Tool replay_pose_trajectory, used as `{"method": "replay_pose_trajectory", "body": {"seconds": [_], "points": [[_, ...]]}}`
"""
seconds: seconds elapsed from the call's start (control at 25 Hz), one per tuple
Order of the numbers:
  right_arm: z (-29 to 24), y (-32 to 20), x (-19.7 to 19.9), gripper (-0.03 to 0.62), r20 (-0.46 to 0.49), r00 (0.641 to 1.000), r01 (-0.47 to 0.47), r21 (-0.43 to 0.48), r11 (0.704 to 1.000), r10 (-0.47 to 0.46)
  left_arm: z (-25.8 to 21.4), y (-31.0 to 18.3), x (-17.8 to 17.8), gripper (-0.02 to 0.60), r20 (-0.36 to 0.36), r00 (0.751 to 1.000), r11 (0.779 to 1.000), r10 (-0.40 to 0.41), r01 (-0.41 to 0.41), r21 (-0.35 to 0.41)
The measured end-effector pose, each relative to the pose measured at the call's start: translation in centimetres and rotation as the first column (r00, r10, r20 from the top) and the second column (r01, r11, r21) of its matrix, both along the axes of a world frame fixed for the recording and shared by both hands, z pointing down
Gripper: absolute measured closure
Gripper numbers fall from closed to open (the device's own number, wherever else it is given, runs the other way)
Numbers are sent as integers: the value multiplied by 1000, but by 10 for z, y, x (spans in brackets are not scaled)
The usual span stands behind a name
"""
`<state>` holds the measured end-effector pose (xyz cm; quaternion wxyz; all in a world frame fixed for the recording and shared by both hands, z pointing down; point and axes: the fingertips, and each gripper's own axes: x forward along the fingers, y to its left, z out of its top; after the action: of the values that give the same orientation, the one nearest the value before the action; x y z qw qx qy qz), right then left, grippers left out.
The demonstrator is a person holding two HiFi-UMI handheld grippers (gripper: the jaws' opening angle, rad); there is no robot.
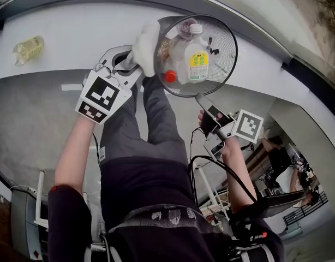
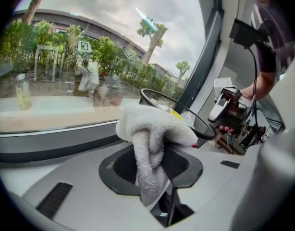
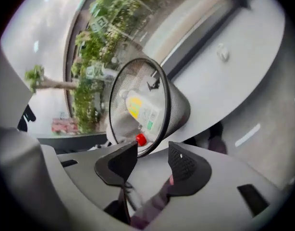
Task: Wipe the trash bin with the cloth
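Observation:
A black mesh trash bin (image 1: 225, 64) lies tipped on the white ledge (image 1: 75, 37), mouth toward me. Inside it is a plastic bottle (image 1: 192, 61) with a red cap and yellow label. My left gripper (image 1: 132, 64) is shut on a white cloth (image 1: 145, 45) that presses against the bin's left rim. In the left gripper view the cloth (image 2: 150, 129) bulges out between the jaws, with the bin (image 2: 188, 117) just behind it. My right gripper (image 1: 203, 102) sits at the bin's lower rim. In the right gripper view its jaws stand apart (image 3: 152, 158), the bin (image 3: 178, 105) rim just in front of them and not pinched.
A small bottle of yellowish liquid (image 1: 28, 48) stands on the ledge far to the left. A window runs behind the ledge. A small pale object (image 3: 223, 53) lies on the ledge beyond the bin. Furniture and cables crowd the lower right of the head view.

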<state>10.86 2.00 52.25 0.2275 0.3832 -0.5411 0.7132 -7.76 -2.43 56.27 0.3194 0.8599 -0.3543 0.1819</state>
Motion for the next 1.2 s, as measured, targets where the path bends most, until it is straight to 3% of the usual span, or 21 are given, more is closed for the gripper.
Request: {"method": "replay_pose_trajectory", "body": {"seconds": [0.08,0.16,0.2,0.24,0.32,0.48,0.6,0.68,0.8,0.84,0.88,0.92,1.0,1.04,1.2], "points": [[-10,-28,38,417,-208,967,180,147,973,-147,-4,-10,-1,474,8,1000,1000,8,-8,30],[-14,-68,69,418,-403,875,387,249,888,-269,-7,-17,-3,474,38,999,998,21,-23,53],[-13,-85,77,418,-455,832,467,263,844,-318,-8,-20,-3,474,59,998,998,27,-31,63],[-12,-98,79,418,-462,808,520,266,812,-366,-8,-22,-5,474,82,996,997,33,-39,72],[-14,-115,67,421,-378,808,566,289,772,-451,-8,-26,-10,474,125,992,995,35,-46,87],[-16,-127,51,424,-250,820,572,320,755,-516,-11,-30,-18,474,157,987,991,44,-62,117],[-25,-137,36,424,-151,832,546,391,741,-533,-12,-36,-6,474,174,983,989,59,-82,126],[-18,-148,37,424,-204,815,576,383,722,-542,-13,-39,-1,474,188,981,988,58,-83,128],[6,-153,39,425,-322,735,677,299,673,-596,-16,-41,-3,474,216,975,987,53,-84,134],[10,-151,36,443,-309,735,677,282,680,-604,-17,-41,-4,474,221,974,987,52,-84,136],[11,-150,34,492,-278,759,650,271,710,-589,-18,-41,-4,474,223,973,987,51,-83,137],[11,-148,32,537,-245,801,597,263,758,-546,-18,-40,-4,474,224,973,987,49,-81,138],[11,-144,37,546,-209,889,451,238,860,-408,-17,-35,-6,474,221,974,987,48,-79,137],[12,-141,40,546,-203,917,384,226,895,-342,-15,-31,-6,474,219,974,987,50,-81,136],[15,-125,50,540,-91,987,148,172,974,-134,-7,-20,5,474,231,970,984,83,-116,132]]}}
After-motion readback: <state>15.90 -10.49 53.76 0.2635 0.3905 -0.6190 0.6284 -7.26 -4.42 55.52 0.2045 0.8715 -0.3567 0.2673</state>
